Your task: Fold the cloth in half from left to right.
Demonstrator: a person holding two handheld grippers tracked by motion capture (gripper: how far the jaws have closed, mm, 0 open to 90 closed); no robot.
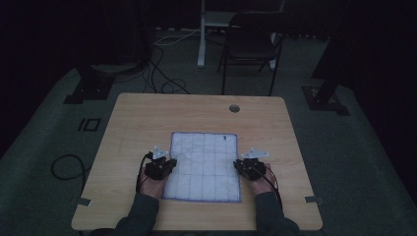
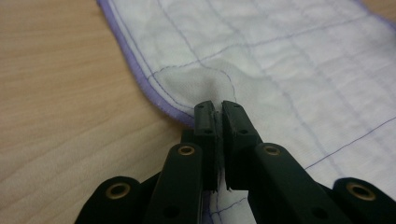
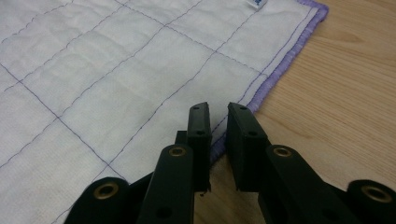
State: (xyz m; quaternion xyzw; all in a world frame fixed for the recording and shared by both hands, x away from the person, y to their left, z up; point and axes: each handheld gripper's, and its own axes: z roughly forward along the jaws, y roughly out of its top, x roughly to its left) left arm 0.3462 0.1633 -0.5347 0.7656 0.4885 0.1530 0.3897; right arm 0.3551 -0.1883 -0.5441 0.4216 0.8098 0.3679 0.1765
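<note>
A white quilted cloth (image 1: 204, 164) with purple stitching and a purple border lies flat on the wooden table (image 1: 147, 110). My left gripper (image 1: 171, 163) is at the cloth's left edge. In the left gripper view it (image 2: 218, 108) is shut on the purple border, and the cloth (image 2: 289, 60) puckers up just ahead of the pads. My right gripper (image 1: 238, 164) is at the cloth's right edge. In the right gripper view its jaws (image 3: 218, 114) stand a little apart, with the border of the flat cloth (image 3: 93, 70) in the gap between them.
A round cable hole (image 1: 234, 108) sits near the table's far edge. A small label (image 3: 256, 3) marks the cloth's far right corner. Beyond the table stand a dark chair (image 1: 251, 44) and loose cables (image 1: 162, 73) on the floor. Bare wood (image 3: 336, 84) lies right of the cloth.
</note>
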